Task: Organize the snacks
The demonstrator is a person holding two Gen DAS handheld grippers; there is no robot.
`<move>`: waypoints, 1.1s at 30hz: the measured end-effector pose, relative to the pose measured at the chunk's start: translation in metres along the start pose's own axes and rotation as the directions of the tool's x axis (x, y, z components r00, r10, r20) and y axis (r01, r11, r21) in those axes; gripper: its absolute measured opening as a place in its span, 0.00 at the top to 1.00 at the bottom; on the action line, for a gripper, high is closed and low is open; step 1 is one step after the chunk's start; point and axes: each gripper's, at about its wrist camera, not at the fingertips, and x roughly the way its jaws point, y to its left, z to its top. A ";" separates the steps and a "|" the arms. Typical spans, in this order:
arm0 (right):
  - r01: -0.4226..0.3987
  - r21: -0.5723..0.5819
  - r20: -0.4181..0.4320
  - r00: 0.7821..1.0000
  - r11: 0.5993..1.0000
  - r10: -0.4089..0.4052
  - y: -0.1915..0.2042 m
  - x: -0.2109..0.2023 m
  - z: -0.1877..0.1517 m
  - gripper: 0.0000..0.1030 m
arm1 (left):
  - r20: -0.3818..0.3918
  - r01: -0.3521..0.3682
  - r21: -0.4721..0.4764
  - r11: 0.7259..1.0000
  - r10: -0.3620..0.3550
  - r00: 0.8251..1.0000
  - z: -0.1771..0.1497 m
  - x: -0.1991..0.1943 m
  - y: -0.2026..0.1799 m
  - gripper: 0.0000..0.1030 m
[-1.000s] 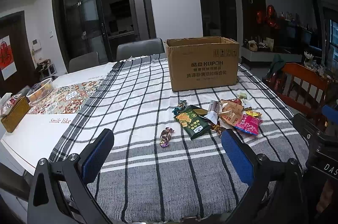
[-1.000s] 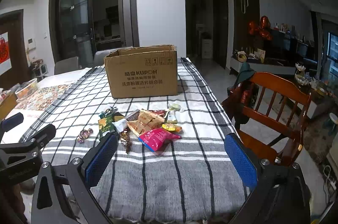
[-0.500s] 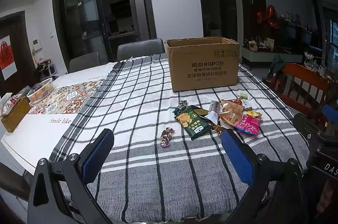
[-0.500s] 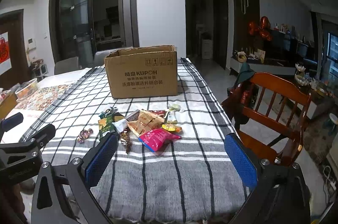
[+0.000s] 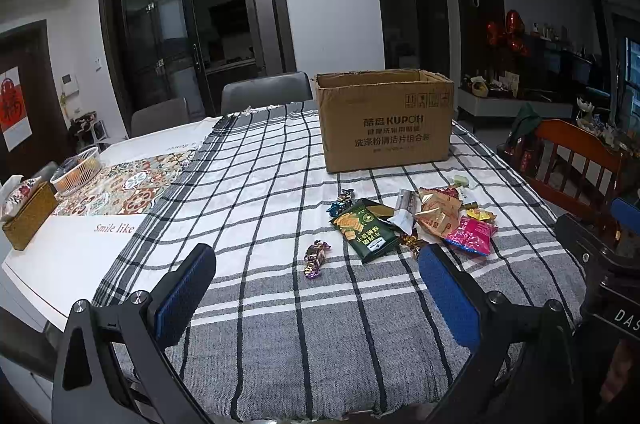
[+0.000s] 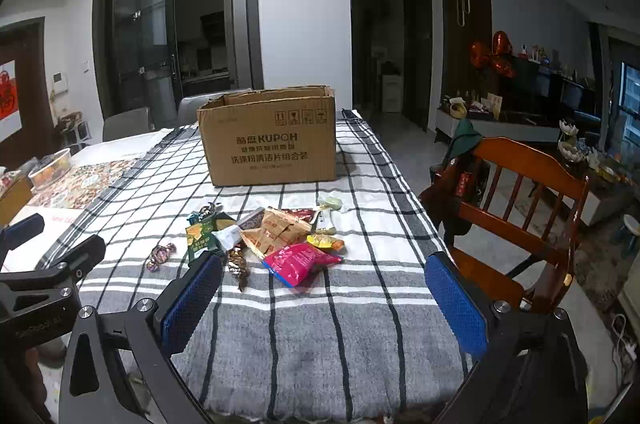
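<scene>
An open cardboard box (image 5: 386,121) stands at the far side of the checked tablecloth (image 5: 256,191); it also shows in the right wrist view (image 6: 272,143). A pile of snacks lies in front of it: a green packet (image 5: 366,234), orange packets (image 5: 438,214), a pink packet (image 5: 470,236) (image 6: 300,262), and a lone purple candy (image 5: 315,258) (image 6: 160,256). My left gripper (image 5: 316,298) is open and empty near the table's front edge, short of the candy. My right gripper (image 6: 320,302) is open and empty, short of the pink packet.
A wooden chair (image 6: 520,207) stands at the table's right side. A tissue box (image 5: 26,212) and a white basket (image 5: 78,169) sit on the far left of the table. Grey chairs (image 5: 266,95) stand behind the table.
</scene>
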 end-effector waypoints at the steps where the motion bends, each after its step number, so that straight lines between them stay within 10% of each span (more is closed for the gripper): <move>1: 0.000 0.000 0.000 1.000 1.000 0.000 0.000 0.000 0.000 0.01 | 0.000 0.001 0.000 1.000 -0.001 1.000 0.000 0.000 0.000 0.00; 33: -0.046 -0.076 -0.027 0.999 0.996 0.044 0.025 0.020 0.003 0.01 | -0.035 -0.028 -0.021 0.999 0.027 0.999 -0.006 0.019 0.015 0.00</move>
